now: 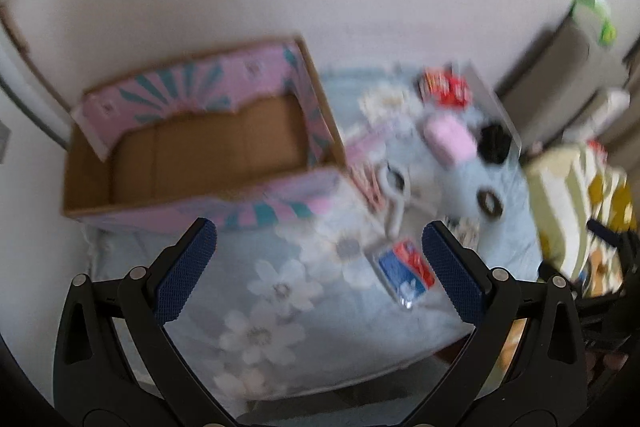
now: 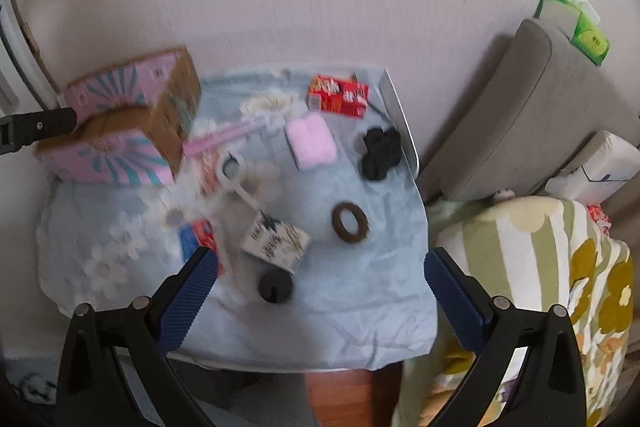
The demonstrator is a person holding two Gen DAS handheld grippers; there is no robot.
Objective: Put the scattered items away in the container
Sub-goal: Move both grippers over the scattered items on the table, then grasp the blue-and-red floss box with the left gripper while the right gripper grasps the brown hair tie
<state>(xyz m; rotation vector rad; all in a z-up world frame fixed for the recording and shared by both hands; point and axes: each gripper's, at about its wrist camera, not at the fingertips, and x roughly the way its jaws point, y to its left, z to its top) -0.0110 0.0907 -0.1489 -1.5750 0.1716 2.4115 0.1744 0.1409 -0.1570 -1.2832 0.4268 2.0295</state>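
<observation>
An open cardboard box (image 1: 208, 147) with pink and teal print stands at the table's back left; it also shows in the right wrist view (image 2: 132, 131). Scattered on the blue floral cloth (image 2: 360, 299) lie a red snack box (image 2: 338, 95), a pink pad (image 2: 312, 143), a black clump (image 2: 380, 153), a brown ring (image 2: 351, 222), a white patterned packet (image 2: 276, 241), a black round thing (image 2: 274, 285), a white hook (image 2: 236, 179) and a blue-red packet (image 1: 404, 273). My left gripper (image 1: 320, 255) is open and empty above the cloth. My right gripper (image 2: 320, 285) is open and empty over the front part.
A striped floral cushion (image 2: 532, 267) and a grey pillow (image 2: 528, 107) lie right of the table. A green-white carton (image 2: 572, 15) stands behind them. The wall runs along the back. The left tool's black body (image 2: 36, 129) shows by the box.
</observation>
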